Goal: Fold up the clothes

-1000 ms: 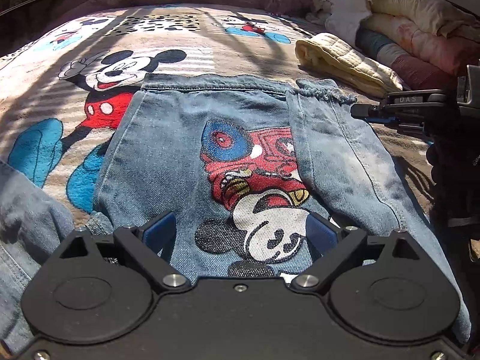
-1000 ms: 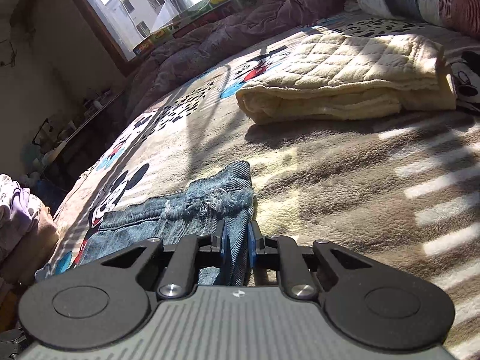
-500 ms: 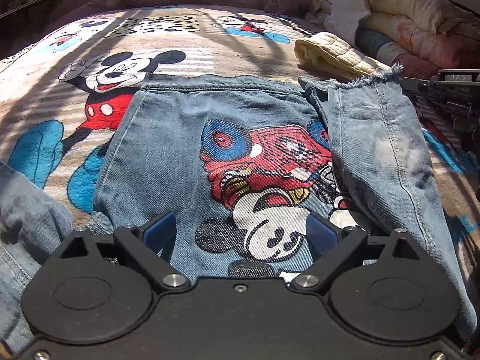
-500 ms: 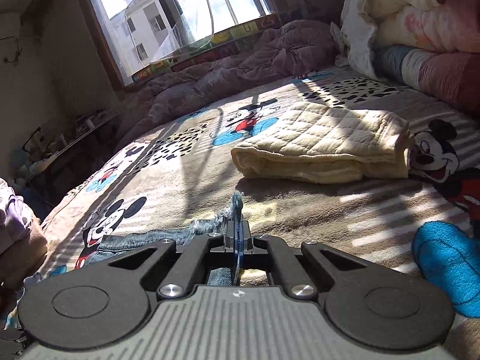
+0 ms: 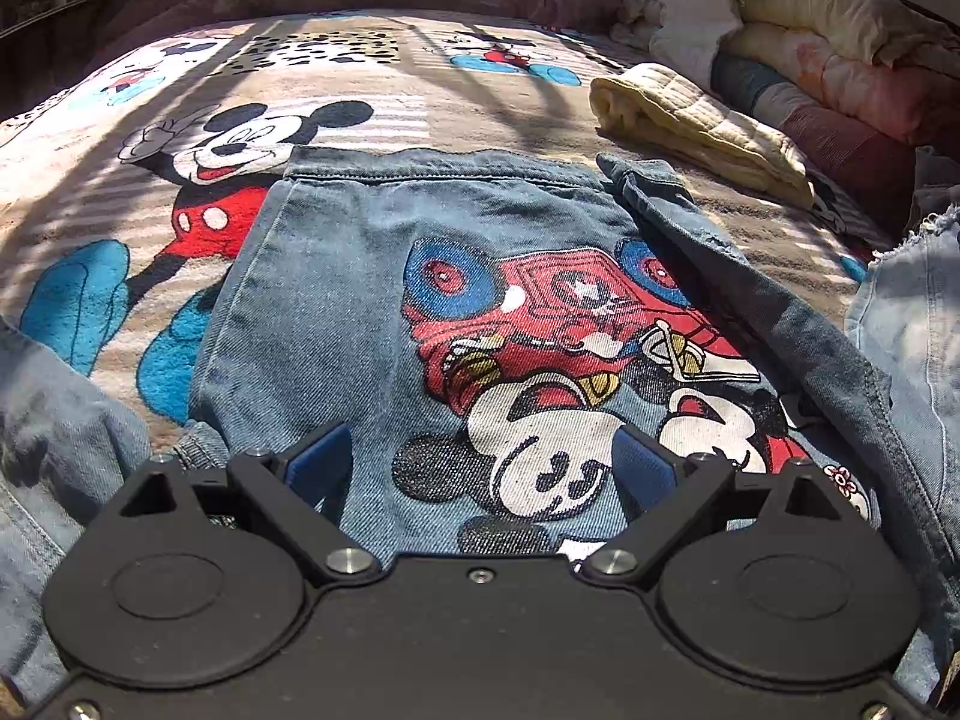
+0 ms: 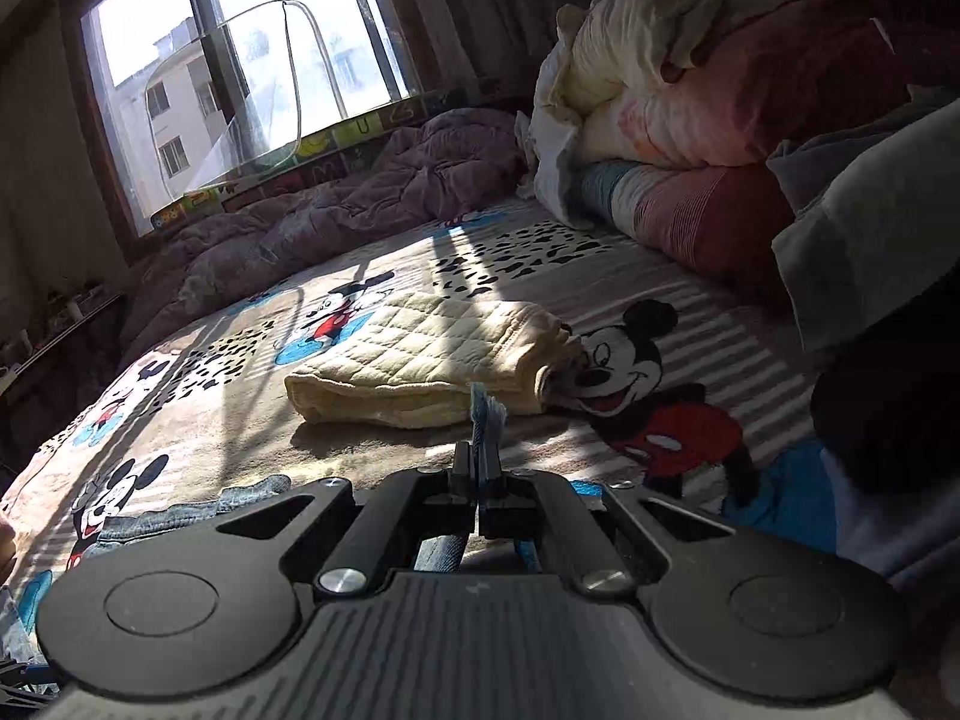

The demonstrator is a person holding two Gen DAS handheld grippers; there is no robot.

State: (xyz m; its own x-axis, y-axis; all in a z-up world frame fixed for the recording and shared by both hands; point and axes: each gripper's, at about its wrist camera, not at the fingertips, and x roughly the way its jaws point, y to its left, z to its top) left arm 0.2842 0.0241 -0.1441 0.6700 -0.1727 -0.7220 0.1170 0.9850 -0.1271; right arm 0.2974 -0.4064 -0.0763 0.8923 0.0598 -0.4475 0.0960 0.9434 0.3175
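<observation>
One denim jacket (image 5: 372,312) is lying print-side up on the cartoon-print bed (image 5: 360,90), its long axis running away from the left wrist camera. Left tongs (image 5: 480,468) are hovering wide apart over the print, gripping nothing. Right tongs (image 6: 480,474) are pinching shut on the frayed sleeve cuff (image 6: 487,414), tilting slightly downward toward a folded yellow quilt (image 6: 420,360).

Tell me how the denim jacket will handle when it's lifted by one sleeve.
Probably floppy: the jacket lies flat while the sleeve, pinched by the right gripper, bends up freely. Likely heavyish for cloth, since the denim looks thick. The frayed cuff should grip well, not slip.
</observation>
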